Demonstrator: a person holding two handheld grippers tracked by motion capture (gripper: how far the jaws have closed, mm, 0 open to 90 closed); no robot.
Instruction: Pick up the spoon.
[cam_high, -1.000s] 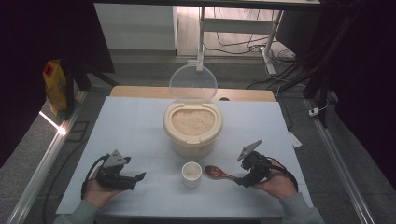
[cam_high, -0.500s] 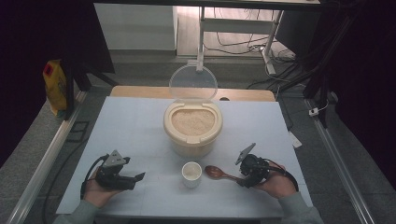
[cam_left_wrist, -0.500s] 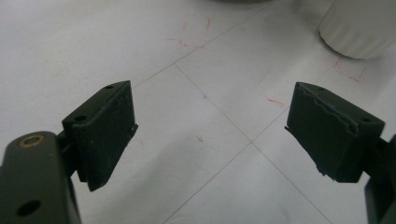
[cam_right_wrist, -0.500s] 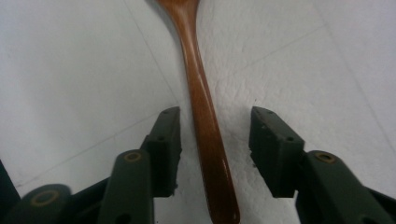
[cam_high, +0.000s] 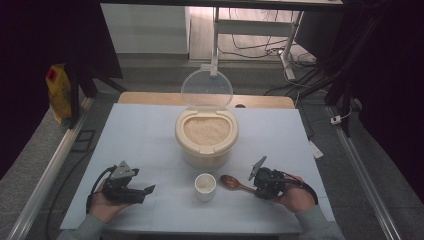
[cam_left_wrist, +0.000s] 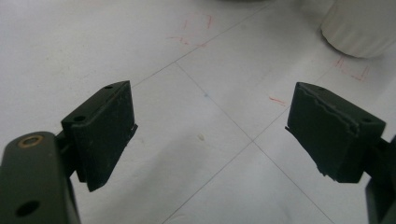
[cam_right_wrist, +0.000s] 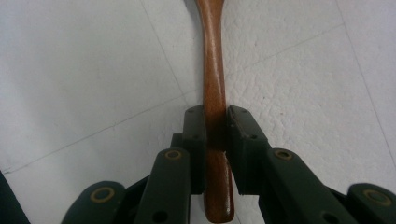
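Note:
A brown wooden spoon (cam_high: 234, 183) lies on the white table, bowl end toward a small white cup (cam_high: 205, 186). My right gripper (cam_high: 254, 184) has just been closing and its pads now press both sides of the spoon handle (cam_right_wrist: 214, 88). In the right gripper view the handle runs straight up between the jaws. Behind the cup stands a cream rice container (cam_high: 206, 134) full of rice, its clear lid (cam_high: 206, 90) tipped up. My left gripper (cam_high: 148, 190) rests at the front left, jaws wide apart over bare table (cam_left_wrist: 205, 140). The cup (cam_left_wrist: 359, 25) shows at that view's top right.
A yellow bag (cam_high: 58, 91) stands on the floor beyond the table's left side. Metal rails run along both sides of the table (cam_high: 140, 130). A wooden board edge (cam_high: 150, 98) lies behind it. Cables and a stand sit at the back.
The right gripper's jaws have closed onto the spoon handle, and the hand sank slightly toward the table. The left gripper has stayed where it was.

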